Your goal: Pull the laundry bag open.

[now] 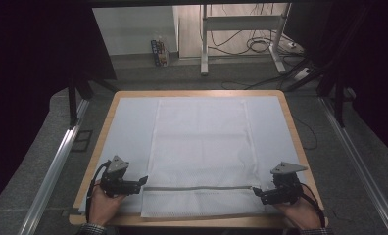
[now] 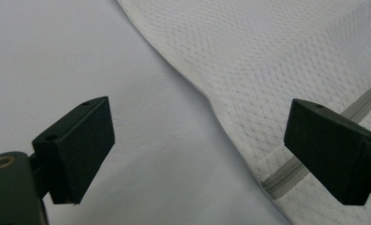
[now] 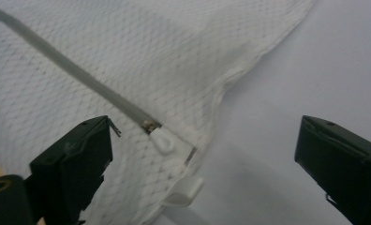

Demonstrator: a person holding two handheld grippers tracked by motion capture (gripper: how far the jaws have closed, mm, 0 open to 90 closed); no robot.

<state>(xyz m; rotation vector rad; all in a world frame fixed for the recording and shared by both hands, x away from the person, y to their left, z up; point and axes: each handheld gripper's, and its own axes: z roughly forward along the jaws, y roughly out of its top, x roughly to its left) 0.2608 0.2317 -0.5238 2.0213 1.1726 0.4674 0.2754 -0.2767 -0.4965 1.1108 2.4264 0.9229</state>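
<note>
- Basically a white mesh laundry bag (image 1: 202, 152) lies flat mid-table, long axis running 12 to 6 o'clock in the high view, near edge almost at the table's front lip.
- Handling, my guess: v. light, limp, no stiffness at all; net weave should give decent friction, not slippery. Not fragile, though the open mesh could snag on a jaw corner.
- Grey zipper (image 1: 197, 188) crosses the bag w/ its ends at 9 and 3 o'clock, close to the near edge. White pull tab (image 3: 164, 139) sits at the 3 o'clock end, by the bag's side seam.
- Where to grab: the pull tab for the zip, small and hard so prob needs a precise pinch; the seamed edge at the 9 o'clock end to hold the bag against the tug. A single layer would likely just bunch up.
- Left gripper (image 1: 144, 181): jaws wide, nothing between, at the bag's 9 o'clock edge by the zipper end (image 2: 286, 171).
- Right gripper (image 1: 255, 192): jaws wide too, nothing pinched, the tab lying just ahead between them.
- Surface: pale sheet (image 1: 128, 127) over a wood-rimmed table (image 1: 106, 137); smooth, so the bag may slide when pulled.
- Room: grey floor, dark curtains at 9 and 3 o'clock, metal desk legs (image 1: 204, 44) and loose cables (image 1: 260, 44) at 12.
</note>
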